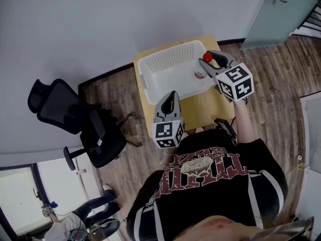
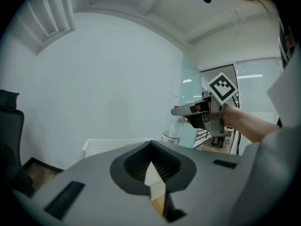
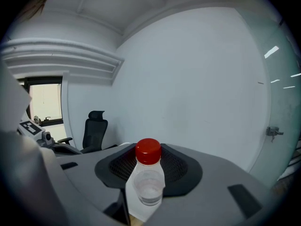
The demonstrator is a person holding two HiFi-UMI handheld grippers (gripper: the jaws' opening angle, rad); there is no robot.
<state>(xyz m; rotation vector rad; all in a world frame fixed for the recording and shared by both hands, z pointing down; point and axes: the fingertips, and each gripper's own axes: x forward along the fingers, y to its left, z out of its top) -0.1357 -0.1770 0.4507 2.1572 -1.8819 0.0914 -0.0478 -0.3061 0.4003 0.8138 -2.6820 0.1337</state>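
Right gripper [image 1: 209,62]: is clamping the bottle [image 3: 147,185]; in the right gripper view its jaws are pressing on the clear body from both sides, below the red cap [image 3: 148,151].
Bottle, location: is hanging in the air in the right gripper, off any surface, over the right-hand part of the white basket [image 1: 150,64] as the head view shows it. Whether it is inside the rim line or just past it cannot be told.
Bottle, long axis: is standing close to upright with the cap on top and is crossing the line of the jaws, so the jaws are pointing forward while the bottle is pointing up.
Bottle, contents: is looking clear and mostly empty. A little liquid may be sitting low in it, but this is hard to judge.
Left gripper [image 1: 172,95]: is holding nothing; its jaws are meeting at the tips, and only a thin sliver of basket and table is showing through between them.
Left gripper, position: is hovering low at the basket's near edge, well apart from the bottle and pointing towards the basket.
Nearer gripper: the right one, already on the bottle; the left is lying down and to the bottle's left.
Basket: is sitting on a small wooden table [image 1: 203,107] by the wall, with nothing showing inside it.
Surroundings: a black office chair [image 1: 75,119] is standing on the wood floor to the left of the table.
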